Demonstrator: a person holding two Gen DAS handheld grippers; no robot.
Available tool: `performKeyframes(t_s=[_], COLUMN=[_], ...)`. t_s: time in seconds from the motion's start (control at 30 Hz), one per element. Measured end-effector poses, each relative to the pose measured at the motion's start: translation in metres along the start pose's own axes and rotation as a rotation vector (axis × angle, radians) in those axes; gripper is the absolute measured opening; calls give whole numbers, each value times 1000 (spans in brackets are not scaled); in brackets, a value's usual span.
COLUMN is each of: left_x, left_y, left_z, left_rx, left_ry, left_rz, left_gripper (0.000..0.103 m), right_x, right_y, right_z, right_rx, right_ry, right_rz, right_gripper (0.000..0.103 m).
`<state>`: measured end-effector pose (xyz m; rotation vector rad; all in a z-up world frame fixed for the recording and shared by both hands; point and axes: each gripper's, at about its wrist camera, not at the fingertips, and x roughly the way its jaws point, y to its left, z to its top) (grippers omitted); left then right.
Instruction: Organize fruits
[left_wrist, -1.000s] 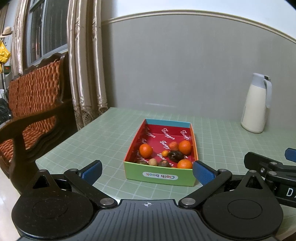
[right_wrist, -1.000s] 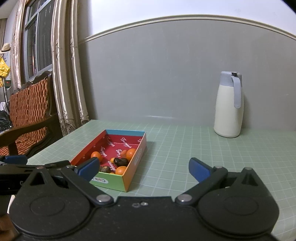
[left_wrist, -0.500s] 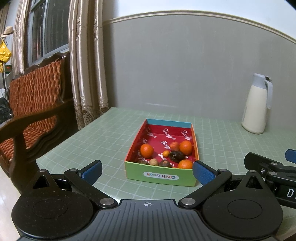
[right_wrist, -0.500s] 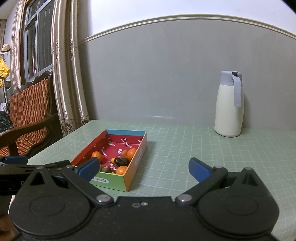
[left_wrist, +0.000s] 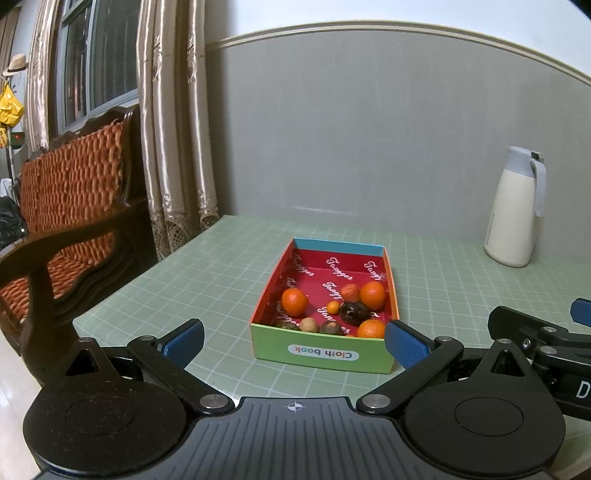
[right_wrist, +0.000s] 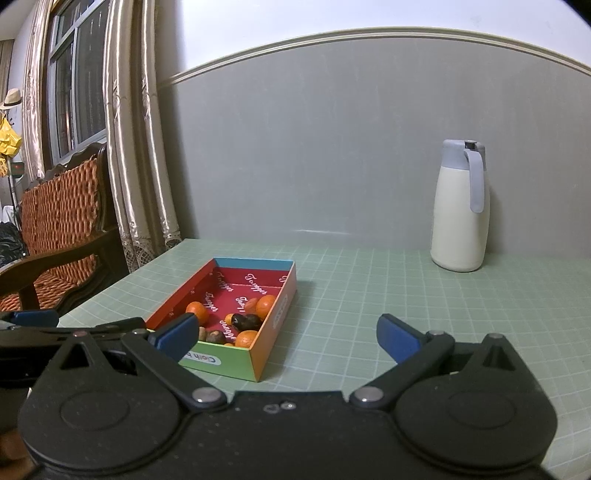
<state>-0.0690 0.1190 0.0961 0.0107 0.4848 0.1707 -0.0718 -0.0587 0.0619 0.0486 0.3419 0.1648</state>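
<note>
A shallow cardboard box (left_wrist: 322, 354) with a red inside and a green front wall marked "Cloth book" stands on the green grid mat. In it lie three oranges (left_wrist: 294, 301), a small kumquat (left_wrist: 333, 307), a dark wrinkled fruit (left_wrist: 354, 312) and several brown nut-like fruits (left_wrist: 308, 325). My left gripper (left_wrist: 293, 341) is open just in front of the box, with nothing between its blue pads. My right gripper (right_wrist: 286, 336) is also open and holds nothing; it hangs right of the box (right_wrist: 258, 354), level with the box's near corner.
A cream thermos jug (right_wrist: 461, 206) with a grey lid stands at the back right by the grey wall. A wooden chair with orange cushions (left_wrist: 66, 206) and curtains (left_wrist: 173, 129) flank the table's left edge. Green mat (right_wrist: 424, 306) stretches right of the box.
The left view has shifted slightly, with the box a little smaller and lower in view. Both grippers stay open and the fruits have not moved.
</note>
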Motion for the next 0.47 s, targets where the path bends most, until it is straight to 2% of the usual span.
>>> performKeyframes(t_s=[0.2,0.37,0.47], left_x=[1,5,4], left_y=[-2,0,-3], left_z=[-1,1,3], left_rx=[12,2,9], left_ry=[-10,-3,-6], left_rz=[3,-34,-17], left_gripper=[103,102,103], right_x=[-1,-1,0], right_y=[1,-1,-1], right_z=[-1,0,1], right_rx=[5,16,24], right_ry=[-4,-14,-17], right_rz=[0,0,1], right_gripper=[103,103,103])
